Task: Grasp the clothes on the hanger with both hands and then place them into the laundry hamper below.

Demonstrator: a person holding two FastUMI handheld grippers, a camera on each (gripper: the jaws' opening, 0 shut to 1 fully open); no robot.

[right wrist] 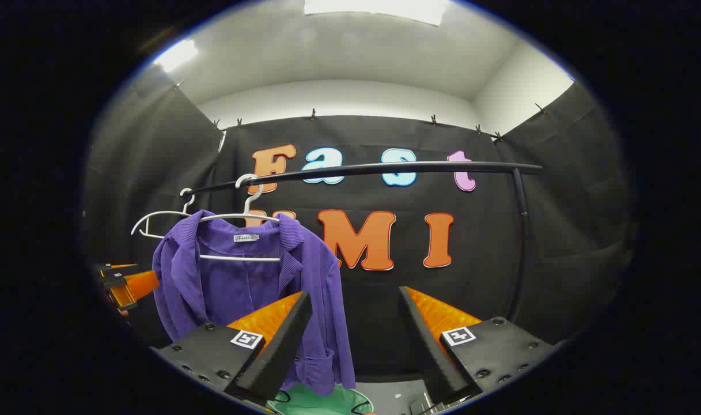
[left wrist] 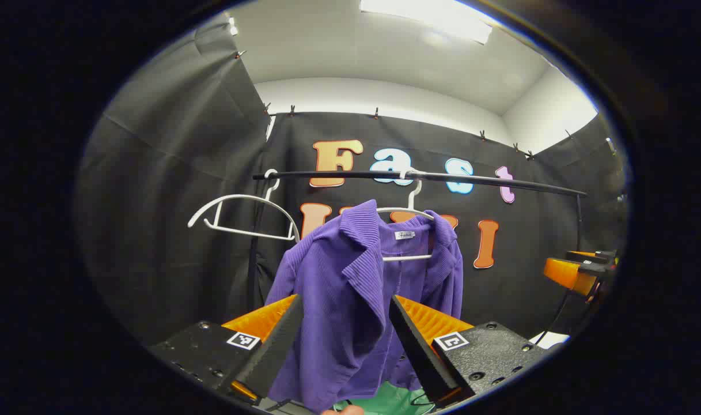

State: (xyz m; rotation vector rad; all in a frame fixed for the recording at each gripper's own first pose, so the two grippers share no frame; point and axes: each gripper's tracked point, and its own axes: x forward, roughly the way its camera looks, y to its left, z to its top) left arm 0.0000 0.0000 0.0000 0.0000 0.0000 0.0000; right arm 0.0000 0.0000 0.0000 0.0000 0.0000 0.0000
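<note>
Black rail (left wrist: 419, 176) carries purple shirt (left wrist: 350, 288) on hanger (left wrist: 410, 210); green hamper (right wrist: 321, 400) below; both hand-held grippers spread.

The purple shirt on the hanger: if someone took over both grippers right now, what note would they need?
Left gripper: open, fingers either side of the purple ribbed shirt, not pressing it.
Right gripper: open, aimed right of the shirt.
The shirt hangs on a white plastic hanger on the black rail; the green laundry hamper sits below.
Done: approach only.
Left: grasp with both, pull off, drop into hamper.
</note>
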